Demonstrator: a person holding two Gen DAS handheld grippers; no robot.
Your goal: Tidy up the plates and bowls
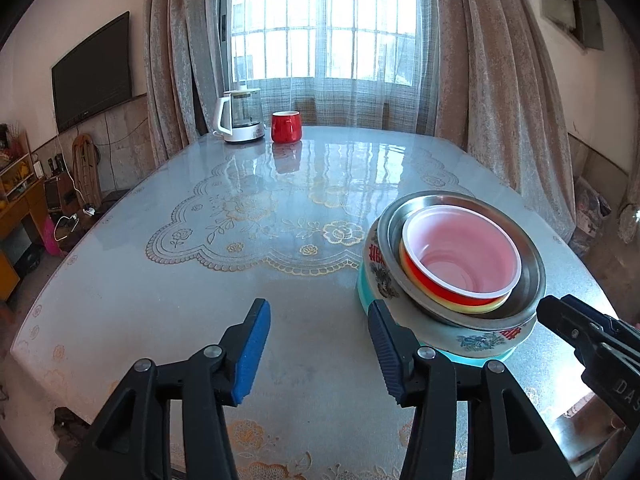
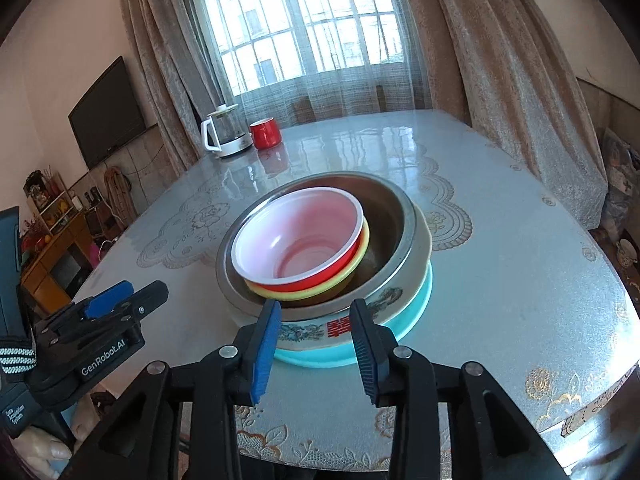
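Spanning most of both views, the desk (image 1: 240,288) carried a glossy floral cover; its near edge curved below the tools, and a wide bare stretch lay between the stack and the far end, where a white kettle (image 1: 240,120) and a red mug (image 1: 286,126) stood just beside each other near the window curtain (image 1: 500,60).

The stack sat near the desk's near right edge: a teal plate (image 2: 416,304) at the bottom, a patterned enamel bowl (image 2: 384,300) on it, a steel bowl (image 2: 396,216) nested inside, then a yellow bowl (image 2: 304,294) and a red bowl (image 2: 300,236) with a white interior.

The left tool (image 1: 318,352) was spread, holding nothing, its right finger just beside the stack's left flank. The right tool (image 2: 314,348) was likewise spread and empty, its fingers directly in front of the enamel bowl's wall, apart from it.

The enamel bowl bore red Chinese characters. The left tool's body read "GenRobot.AI".
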